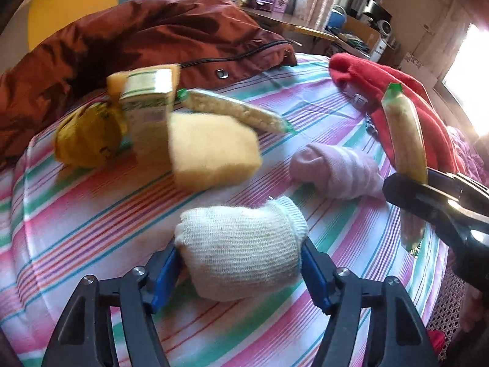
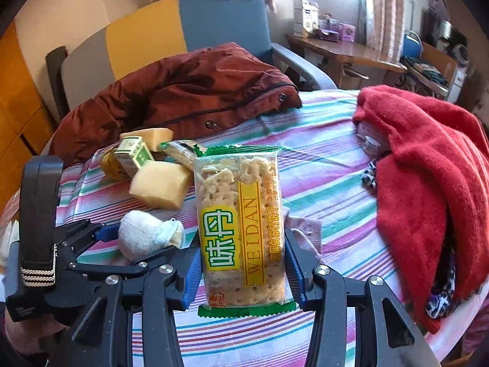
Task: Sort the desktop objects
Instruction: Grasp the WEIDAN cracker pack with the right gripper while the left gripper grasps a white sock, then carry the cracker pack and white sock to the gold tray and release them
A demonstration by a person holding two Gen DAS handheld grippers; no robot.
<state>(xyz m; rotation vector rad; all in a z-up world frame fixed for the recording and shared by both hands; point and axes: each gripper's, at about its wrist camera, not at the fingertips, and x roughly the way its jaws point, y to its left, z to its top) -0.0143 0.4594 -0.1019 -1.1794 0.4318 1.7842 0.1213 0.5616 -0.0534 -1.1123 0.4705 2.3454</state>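
A rolled white sock (image 1: 241,250) lies on the striped cloth (image 1: 91,229), and my left gripper (image 1: 240,244) is shut on it, a blue pad (image 1: 166,270) against each side. In the right wrist view the same gripper (image 2: 143,240) sits low at the left around the sock (image 2: 140,235). My right gripper (image 2: 241,244) is shut on a clear biscuit packet (image 2: 241,223) with a yellow label, held upright above the cloth. From the left wrist view that packet (image 1: 406,140) shows edge-on at the right. A pink sock (image 1: 336,171) lies just behind it.
At the back left sit a yellow sponge (image 1: 214,150), a green tin (image 1: 146,104), a second biscuit packet (image 1: 235,111) and a yellow pouch (image 1: 85,137). A rust-brown jacket (image 2: 183,91) covers the far edge. A red fleece (image 2: 421,168) is piled on the right.
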